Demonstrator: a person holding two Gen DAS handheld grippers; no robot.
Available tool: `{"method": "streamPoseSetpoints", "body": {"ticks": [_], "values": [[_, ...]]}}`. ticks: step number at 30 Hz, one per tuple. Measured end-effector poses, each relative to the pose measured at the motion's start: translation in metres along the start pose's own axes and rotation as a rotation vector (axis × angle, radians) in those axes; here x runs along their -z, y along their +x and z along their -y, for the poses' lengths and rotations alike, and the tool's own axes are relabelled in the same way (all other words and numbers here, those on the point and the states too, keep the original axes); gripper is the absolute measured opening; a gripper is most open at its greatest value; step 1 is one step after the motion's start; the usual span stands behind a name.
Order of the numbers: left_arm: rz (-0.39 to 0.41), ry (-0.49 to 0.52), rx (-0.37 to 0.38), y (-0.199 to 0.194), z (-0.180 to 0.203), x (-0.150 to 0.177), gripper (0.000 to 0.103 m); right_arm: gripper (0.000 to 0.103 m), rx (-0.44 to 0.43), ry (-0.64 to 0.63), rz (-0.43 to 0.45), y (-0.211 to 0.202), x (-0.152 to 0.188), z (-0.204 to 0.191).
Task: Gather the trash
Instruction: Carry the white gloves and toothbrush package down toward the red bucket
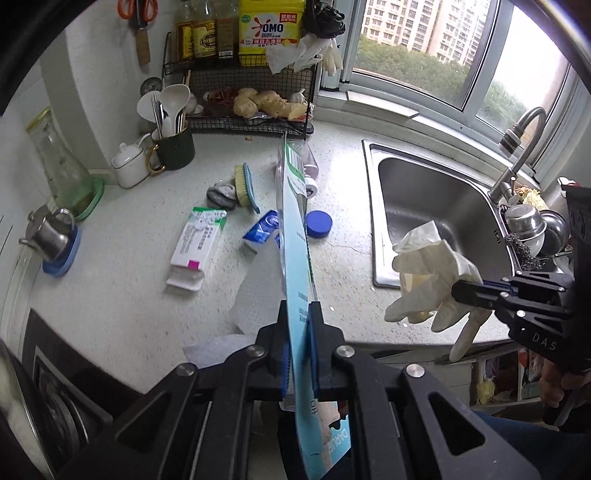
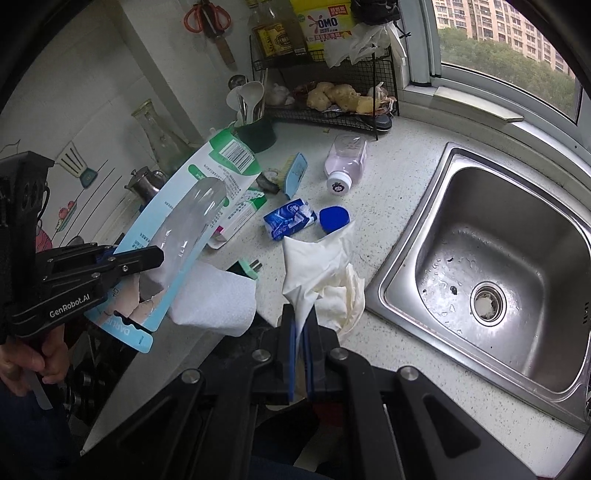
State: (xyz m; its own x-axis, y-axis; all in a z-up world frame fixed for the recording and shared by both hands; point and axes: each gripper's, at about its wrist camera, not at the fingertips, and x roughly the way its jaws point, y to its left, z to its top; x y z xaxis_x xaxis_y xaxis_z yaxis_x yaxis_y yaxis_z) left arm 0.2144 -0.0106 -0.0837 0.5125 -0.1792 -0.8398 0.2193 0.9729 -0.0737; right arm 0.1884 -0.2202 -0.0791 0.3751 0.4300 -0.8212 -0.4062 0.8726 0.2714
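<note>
In the left claw (image 1: 298, 332) a pale blue, green-edged blister card (image 1: 295, 236); the right claw (image 2: 302, 325) pinches a cream-white glove (image 2: 321, 273). Beyond them, a blue lid (image 2: 334, 218) on white-speckled counter (image 2: 391, 192).

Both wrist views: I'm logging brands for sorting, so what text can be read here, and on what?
"OMO": yellow detergent box on the wire rack.
"DAS": body of the right gripper, seen from the left wrist.
"GenRobot.AI": body of the left gripper, seen from the right wrist.
"DARLIE", upside down: blister card in the left gripper.
Too small or blurred: card's fine print and barcode digits, white-green box, blue packet, bottle labels.
</note>
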Motion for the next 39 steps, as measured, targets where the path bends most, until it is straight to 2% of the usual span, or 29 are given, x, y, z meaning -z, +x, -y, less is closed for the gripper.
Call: {"method": "streamPoseSetpoints", "body": {"ticks": [8,15,19,25,30,36,39], "values": [[-0.018,-0.029,-0.012,-0.016,0.035,0.058,0.007,0.003,-0.046,-0.048,-0.033,-0.021,0.06,-0.006],[-0.103,-0.046,0.024,-0.012,0.062,0.112,0.007,0.003,-0.065,-0.033,-0.101,-0.024,0.1,-0.004],[-0.155,-0.08,0.063,-0.004,0.064,0.14,0.007,0.003,-0.071,-0.029,-0.143,-0.017,0.119,-0.009],[-0.24,-0.111,0.085,0.025,0.062,0.17,0.007,0.003,-0.075,-0.007,-0.22,0.007,0.145,-0.01],[-0.324,-0.098,0.108,0.058,0.063,0.189,0.007,0.003,-0.066,0.04,-0.301,0.036,0.165,-0.005],[-0.412,-0.082,0.13,0.101,0.064,0.205,0.007,0.003,-0.061,0.096,-0.374,0.076,0.184,0.007],[-0.425,-0.097,0.153,0.124,0.065,0.209,0.007,0.003,-0.058,0.12,-0.402,0.098,0.192,0.015]]}}
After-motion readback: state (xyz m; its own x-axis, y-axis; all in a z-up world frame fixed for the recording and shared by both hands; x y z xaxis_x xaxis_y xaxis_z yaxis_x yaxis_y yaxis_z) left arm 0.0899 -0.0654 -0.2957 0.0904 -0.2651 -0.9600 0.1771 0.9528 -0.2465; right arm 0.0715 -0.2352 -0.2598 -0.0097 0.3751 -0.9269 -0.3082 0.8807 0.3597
